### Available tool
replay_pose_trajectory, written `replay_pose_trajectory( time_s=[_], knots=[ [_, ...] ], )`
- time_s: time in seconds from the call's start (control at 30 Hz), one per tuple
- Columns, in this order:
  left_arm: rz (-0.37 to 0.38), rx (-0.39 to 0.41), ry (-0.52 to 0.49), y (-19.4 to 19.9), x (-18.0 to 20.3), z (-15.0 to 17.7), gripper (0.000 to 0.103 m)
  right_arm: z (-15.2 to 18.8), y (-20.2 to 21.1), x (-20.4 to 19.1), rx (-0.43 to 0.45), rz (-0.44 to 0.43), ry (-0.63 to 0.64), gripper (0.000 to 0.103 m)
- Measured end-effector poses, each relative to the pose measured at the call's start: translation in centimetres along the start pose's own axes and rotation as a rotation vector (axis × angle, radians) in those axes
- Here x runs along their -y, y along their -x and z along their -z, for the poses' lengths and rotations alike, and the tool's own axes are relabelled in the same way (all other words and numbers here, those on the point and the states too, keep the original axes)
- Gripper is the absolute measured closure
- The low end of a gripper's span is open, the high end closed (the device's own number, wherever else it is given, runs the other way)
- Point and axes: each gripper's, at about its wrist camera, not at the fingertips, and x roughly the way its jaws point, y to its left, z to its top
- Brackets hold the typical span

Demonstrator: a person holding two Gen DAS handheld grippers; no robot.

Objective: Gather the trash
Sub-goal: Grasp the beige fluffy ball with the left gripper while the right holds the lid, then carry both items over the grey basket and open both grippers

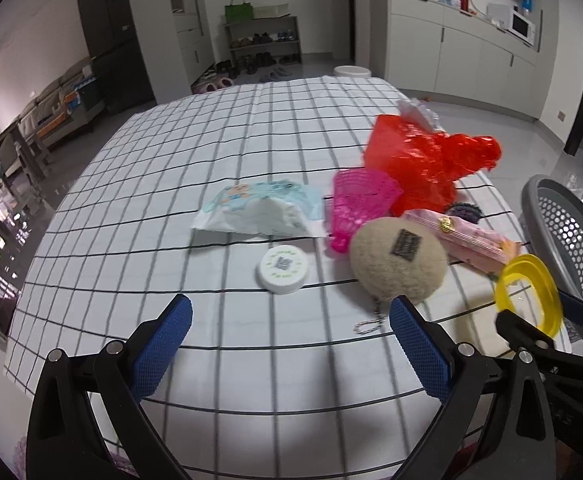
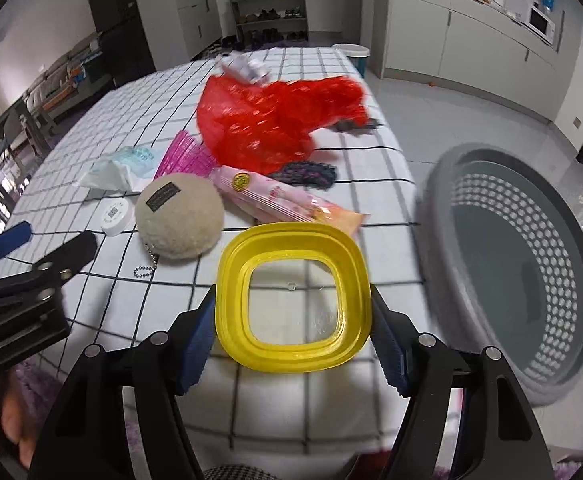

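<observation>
Gleaming square yellow plastic lid (image 2: 293,298); fuzzy round beige pouch (image 2: 180,216); perforated grey basket (image 2: 519,264)

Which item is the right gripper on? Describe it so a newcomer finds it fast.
Start at the table with the checked cloth and go to its edge nearest the grey perforated basket. There the right gripper is shut on a yellow lid, square with rounded corners and a clear centre. It is the only yellow thing, in front of the beige plush ball and pink wrapper.

Basket (image 2: 531,264) stands right of the table (image 2: 331,152).
</observation>
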Motion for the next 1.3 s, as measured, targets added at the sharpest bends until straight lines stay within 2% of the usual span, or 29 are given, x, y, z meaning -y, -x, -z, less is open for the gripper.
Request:
replay_pose_trajectory(
  time_s=[0.37, 0.57, 0.73, 0.8, 0.83, 0.9, 0.97, 1.1, 1.3],
  knots=[
    [0.072, -0.019, -0.050, -2.6, 5.1, -1.1, 0.006, 1.3, 3.0, 4.4, 0.038, -0.034, -0.103, 0.035],
    [0.075, -0.057, -0.057, -4.7, 6.6, -1.3, 0.006, 1.1, 3.3, 5.9, 0.041, -0.058, -0.150, 0.035],
    [0.071, -0.051, -0.057, -5.6, 7.7, -1.7, 0.006, 1.2, 3.3, 6.8, 0.036, -0.062, -0.171, 0.035],
    [0.061, -0.047, -0.063, -5.8, 8.0, -1.8, 0.009, 1.2, 3.1, 6.9, 0.031, -0.058, -0.174, 0.035],
    [0.054, -0.045, -0.068, -5.9, 8.3, -1.7, 0.013, 1.2, 3.1, 7.1, 0.029, -0.058, -0.177, 0.035],
    [0.045, -0.054, -0.080, -6.2, 8.8, -1.6, 0.029, 1.3, 3.0, 7.2, 0.028, -0.056, -0.180, 0.035],
    [0.017, -0.050, -0.098, -6.4, 9.4, -1.6, 0.034, 1.4, 3.0, 7.3, 0.029, -0.053, -0.181, 0.035],
    [0.035, -0.048, -0.091, -6.0, 9.2, -1.4, 0.038, 1.4, 2.9, 7.4, 0.026, -0.049, -0.185, 0.035],
    [0.024, -0.025, -0.093, -4.5, 8.5, -1.1, 0.038, 1.4, 3.1, 7.4, 0.037, -0.051, -0.189, 0.035]
  ],
)
